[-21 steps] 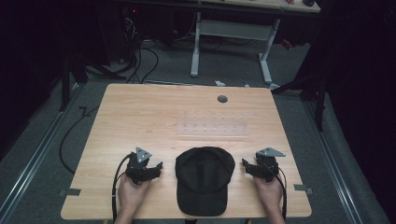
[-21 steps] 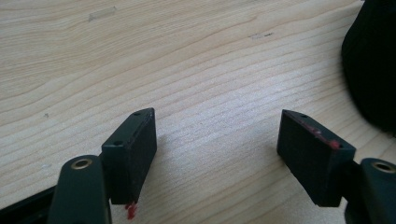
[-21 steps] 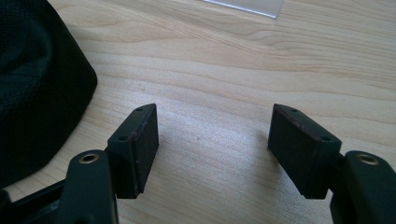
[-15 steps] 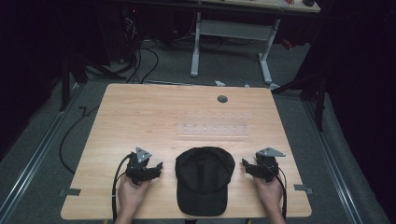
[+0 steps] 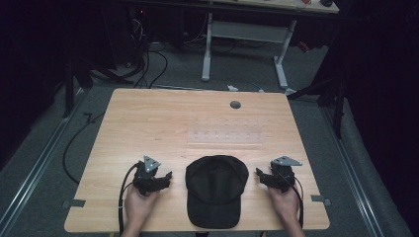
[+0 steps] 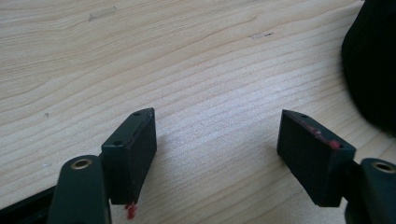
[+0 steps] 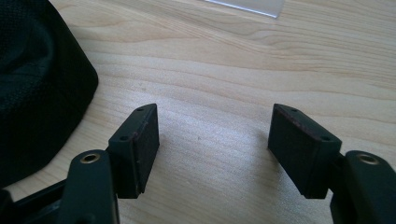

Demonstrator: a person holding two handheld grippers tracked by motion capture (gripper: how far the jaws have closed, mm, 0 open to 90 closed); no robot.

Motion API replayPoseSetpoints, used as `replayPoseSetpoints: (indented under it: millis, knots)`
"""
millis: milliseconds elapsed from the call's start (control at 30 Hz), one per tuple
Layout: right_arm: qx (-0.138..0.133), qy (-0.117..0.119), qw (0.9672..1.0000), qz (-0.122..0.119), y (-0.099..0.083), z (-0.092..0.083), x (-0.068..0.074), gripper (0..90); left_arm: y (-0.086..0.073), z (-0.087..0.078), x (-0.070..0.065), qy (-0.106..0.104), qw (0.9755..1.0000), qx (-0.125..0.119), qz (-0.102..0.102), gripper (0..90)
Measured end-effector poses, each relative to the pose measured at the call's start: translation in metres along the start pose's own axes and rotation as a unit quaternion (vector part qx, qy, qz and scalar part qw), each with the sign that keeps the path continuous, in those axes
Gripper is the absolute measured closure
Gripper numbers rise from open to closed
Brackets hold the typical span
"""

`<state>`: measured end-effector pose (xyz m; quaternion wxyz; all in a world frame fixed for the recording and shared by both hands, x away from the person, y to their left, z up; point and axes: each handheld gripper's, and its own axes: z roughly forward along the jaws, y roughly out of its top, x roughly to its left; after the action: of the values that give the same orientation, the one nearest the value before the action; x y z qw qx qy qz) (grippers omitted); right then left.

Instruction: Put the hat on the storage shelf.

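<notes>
On your worktop (image 5: 148, 123) you've got one black cap (image 5: 216, 190), sitting at the near edge right between your two hands, brim toward you. Left tongs (image 5: 165, 177) rest just left of it, right tongs (image 5: 260, 175) just right of it, neither touching the cap. So that's two tongs, one cap.

Both pairs are spread wide apart with nothing between them, just bare wood grain. From the left gripper view you can see the cap's dark edge (image 6: 371, 70) off at the right side, and from the right gripper view it bulges in at the left (image 7: 39, 84).

Other stuff: one clear plastic strip (image 5: 226, 134) lying flat mid-worktop beyond the cap, and one round grey grommet (image 5: 235, 104) near the far edge. One more table (image 5: 247, 29) stands on the floor behind, well apart.
</notes>
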<state>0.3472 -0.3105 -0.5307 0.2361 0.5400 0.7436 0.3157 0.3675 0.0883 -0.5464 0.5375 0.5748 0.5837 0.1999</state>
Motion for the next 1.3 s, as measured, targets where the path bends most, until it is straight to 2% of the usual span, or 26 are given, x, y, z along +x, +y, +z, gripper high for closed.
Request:
replayPoseSetpoints:
  millis: [433,733,900,1133,1300]
  knots:
    - [0.0,-0.008,1.0,0.004,0.0,0.0,0.001,34.5,0.0,0.0,0.0,0.0,1.0,-0.001,-0.004,28.5]
    - [0.003,-0.019,0.9997,0.016,0.002,-0.002,-0.001,46.3,0.001,0.0,0.0,-0.001,1.0,0.0,-0.004,28.5]
    - [-0.009,-0.01,0.9995,0.03,0.001,-0.005,-0.004,49.3,0.001,0.0,0.0,-0.001,1.0,0.0,-0.004,28.4]
    - [-0.022,0.011,0.9982,0.054,0.001,-0.021,-0.005,51.2,0.001,0.0,0.0,-0.001,1.0,0.0,-0.004,28.3]
    - [-0.035,0.024,0.9978,0.05,0.001,-0.035,-0.002,52.4,0.001,0.0,0.001,-0.001,1.0,-0.001,-0.005,28.3]
